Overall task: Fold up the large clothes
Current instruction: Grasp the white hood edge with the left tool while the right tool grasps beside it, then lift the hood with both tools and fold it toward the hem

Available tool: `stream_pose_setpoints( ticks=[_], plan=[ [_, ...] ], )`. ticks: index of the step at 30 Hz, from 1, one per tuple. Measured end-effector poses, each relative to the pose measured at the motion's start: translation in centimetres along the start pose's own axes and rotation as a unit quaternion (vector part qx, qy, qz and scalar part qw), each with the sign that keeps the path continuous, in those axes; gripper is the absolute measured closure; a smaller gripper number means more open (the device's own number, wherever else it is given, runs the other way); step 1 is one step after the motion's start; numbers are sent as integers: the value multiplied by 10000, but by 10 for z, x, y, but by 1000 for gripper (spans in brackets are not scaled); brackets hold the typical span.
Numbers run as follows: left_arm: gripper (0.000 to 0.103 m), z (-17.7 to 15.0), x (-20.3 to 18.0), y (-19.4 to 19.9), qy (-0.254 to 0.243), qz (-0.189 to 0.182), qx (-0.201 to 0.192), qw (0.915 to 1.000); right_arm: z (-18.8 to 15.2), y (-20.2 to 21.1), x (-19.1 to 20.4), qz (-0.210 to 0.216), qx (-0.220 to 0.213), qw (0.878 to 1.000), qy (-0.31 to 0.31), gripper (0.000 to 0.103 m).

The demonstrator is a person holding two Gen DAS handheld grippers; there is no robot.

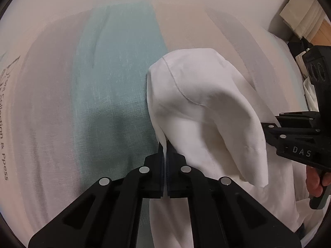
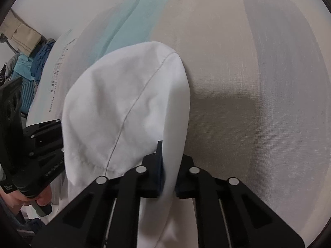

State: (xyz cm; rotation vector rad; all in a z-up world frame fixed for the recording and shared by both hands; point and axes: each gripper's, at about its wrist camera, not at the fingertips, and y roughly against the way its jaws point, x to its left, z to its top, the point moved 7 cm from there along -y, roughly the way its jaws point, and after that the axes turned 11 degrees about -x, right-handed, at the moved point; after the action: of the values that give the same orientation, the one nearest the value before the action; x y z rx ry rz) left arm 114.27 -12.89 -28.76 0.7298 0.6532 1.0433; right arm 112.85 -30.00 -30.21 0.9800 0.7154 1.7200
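under everything lies the striped sheet [image 1: 115, 86], bands of pale teal, beige and grey. above it hangs my white garment [image 1: 202, 111], bulging up in a rounded hump with a seam running over it, stretched between my two tools. my left tool [image 1: 164, 155] points forward, its fingers pressed together on one thin edge of the cloth. my right tool [image 2: 168, 161] is level beside it, clamped on a thicker fold. my hand [image 1: 315, 180] wraps the right handle.
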Motion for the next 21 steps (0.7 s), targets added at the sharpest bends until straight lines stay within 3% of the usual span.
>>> stream_pose_setpoints(
  ticks=[9,13,21],
  plan=[
    [103,2,-23,41,-208,35,-371,9991,-8,56,10,-107,-646,9975,267,98],
    [103,-2,-39,74,-435,61,-585,9973,-17,89,23,-95,-860,9953,429,99],
    [103,-23,-60,151,-370,126,-967,9945,-44,150,55,-111,-1212,9908,596,99]
  ],
)
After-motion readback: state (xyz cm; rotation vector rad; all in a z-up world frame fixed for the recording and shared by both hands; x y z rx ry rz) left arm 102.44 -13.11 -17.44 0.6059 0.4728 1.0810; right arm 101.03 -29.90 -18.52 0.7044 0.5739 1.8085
